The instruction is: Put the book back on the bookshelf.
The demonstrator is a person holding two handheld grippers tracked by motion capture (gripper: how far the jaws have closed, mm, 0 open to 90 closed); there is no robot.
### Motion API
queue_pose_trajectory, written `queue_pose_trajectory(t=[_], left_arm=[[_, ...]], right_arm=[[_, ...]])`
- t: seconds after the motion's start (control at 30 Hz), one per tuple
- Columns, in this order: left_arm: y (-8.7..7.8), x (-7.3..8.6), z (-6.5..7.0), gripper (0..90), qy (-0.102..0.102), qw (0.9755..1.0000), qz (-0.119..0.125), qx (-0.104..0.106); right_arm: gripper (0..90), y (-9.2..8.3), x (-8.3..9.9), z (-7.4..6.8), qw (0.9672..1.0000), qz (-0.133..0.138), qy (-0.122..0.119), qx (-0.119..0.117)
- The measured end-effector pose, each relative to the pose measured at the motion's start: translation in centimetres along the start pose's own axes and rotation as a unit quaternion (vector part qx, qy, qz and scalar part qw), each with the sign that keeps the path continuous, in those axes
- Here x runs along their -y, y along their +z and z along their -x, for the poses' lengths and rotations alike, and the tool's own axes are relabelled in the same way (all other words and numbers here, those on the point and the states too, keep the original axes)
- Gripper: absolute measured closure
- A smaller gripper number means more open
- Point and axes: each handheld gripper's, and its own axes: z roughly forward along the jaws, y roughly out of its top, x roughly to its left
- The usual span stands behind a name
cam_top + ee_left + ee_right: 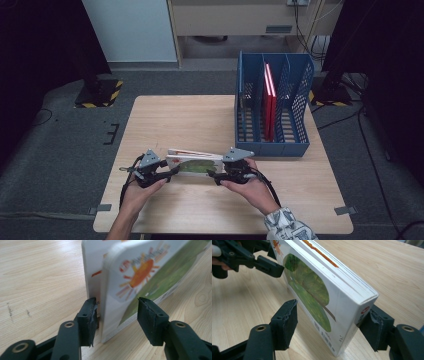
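The left gripper (pixel 167 173) stands at the left end of the book (pixel 195 164), near the table's (pixel 170 120) near edge. Its jaws straddle that end with a clear gap on the one side, so they are open, not pinching. The book stands on its long edge, tilted, between the two hands. At its right end the right gripper (pixel 216 176) also brackets it; in the right gripper view one pad (pixel 285 323) stands apart from the cover and the other sits behind the spine corner, where contact cannot be told. I judge it open.

With neither pair clearly clamped, the book could tip flat onto the table, or slide from between the pads if either hand lifts now; the glossy cover would help it slip.

The high view shows the blue rack (pixel 272 107) far right, with red books (pixel 270 100) in a middle slot. The left gripper view shows the sun picture on the cover (pixel 140 272); the right gripper view shows the page block and spine (pixel 359 312).
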Motion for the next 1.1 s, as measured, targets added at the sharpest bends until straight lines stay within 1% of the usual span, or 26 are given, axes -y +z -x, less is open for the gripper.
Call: queue_pose_trajectory(t=[0.07, 0.13, 0.2, 0.23, 0.27, 0.3, 0.33, 0.4, 0.47, 0.5, 0.53, 0.57, 0.63, 0.7, 0.83, 0.93, 1.0, 1.1], left_arm=[[0.0, 0.1, 0.0, 47.0, -0.001, 1.0000, -0.002, -0.003], [-0.1, 0.1, -0.1, 47.0, -0.002, 1.0000, -0.001, -0.004], [-0.2, 0.1, -0.2, 46.8, -0.005, 1.0000, 0.003, -0.005], [-0.4, 0.0, -0.3, 46.4, -0.007, 0.9999, 0.006, -0.008], [-0.4, 0.0, -0.3, 46.0, -0.007, 0.9999, 0.006, -0.008], [-0.6, 0.0, -0.4, 45.4, -0.009, 0.9999, 0.009, -0.010], [-0.6, 0.0, -0.4, 45.0, -0.009, 0.9999, 0.009, -0.010], [-0.7, 0.0, -0.6, 44.9, -0.010, 0.9998, 0.011, -0.011], [-0.8, 0.0, -0.8, 44.7, -0.010, 0.9998, 0.013, -0.014], [-1.0, 0.1, -1.1, 44.2, -0.012, 0.9997, 0.013, -0.019], [-1.0, 0.1, -1.1, 44.0, -0.012, 0.9997, 0.013, -0.019], [-1.2, 0.2, -1.5, 44.0, -0.016, 0.9995, 0.015, -0.021], [-1.3, 0.2, -1.7, 43.7, -0.018, 0.9995, 0.015, -0.023], [-1.5, 0.3, -2.0, 42.9, -0.018, 0.9994, 0.015, -0.027], [-1.6, 0.4, -2.3, 41.9, -0.019, 0.9993, 0.013, -0.029], [-1.6, 0.4, -2.3, 41.8, -0.019, 0.9994, 0.009, -0.029], [-1.5, 0.4, -2.2, 41.1, -0.019, 0.9994, 0.007, -0.029], [-1.4, 0.5, -2.1, 38.9, -0.014, 0.9994, -0.005, -0.033]], right_arm=[[31.1, 0.2, 0.2, -0.2, 0.9999, -0.006, -0.008, -0.001], [31.1, 0.4, 0.6, -0.2, 0.9998, -0.013, -0.014, -0.001], [32.8, 0.4, 0.8, -0.2, 0.9998, -0.015, -0.014, 0.000], [35.4, 0.4, 0.9, -0.2, 0.9998, -0.013, -0.015, 0.001], [35.4, 0.4, 0.9, -0.2, 0.9998, -0.013, -0.015, 0.001], [38.2, 0.2, 1.0, -0.2, 0.9999, -0.010, -0.011, 0.005], [38.2, 0.2, 1.0, -0.2, 0.9999, -0.010, -0.011, 0.005], [41.9, 0.1, 1.0, -0.2, 0.9999, -0.006, -0.006, 0.007], [42.2, 0.1, 1.0, -0.3, 1.0000, -0.005, -0.003, 0.006], [43.4, 0.2, 0.9, -0.5, 1.0000, -0.003, 0.003, -0.001], [43.8, 0.2, 0.8, -0.6, 1.0000, -0.003, 0.004, -0.003], [44.1, 0.3, 0.7, -0.7, 1.0000, -0.004, 0.004, -0.005], [44.4, 0.4, 0.7, -0.8, 1.0000, -0.005, 0.004, -0.006], [45.1, 0.6, 0.6, -1.2, 0.9999, -0.006, -0.003, -0.008], [44.9, 0.8, 0.5, -1.4, 0.9999, -0.009, -0.004, -0.003], [44.3, 0.9, 0.5, -1.4, 0.9999, -0.010, -0.012, -0.001], [43.9, 0.9, 0.5, -1.5, 0.9999, -0.011, -0.013, -0.002], [42.1, 0.9, 0.5, -1.5, 0.9998, -0.013, -0.015, -0.005]])
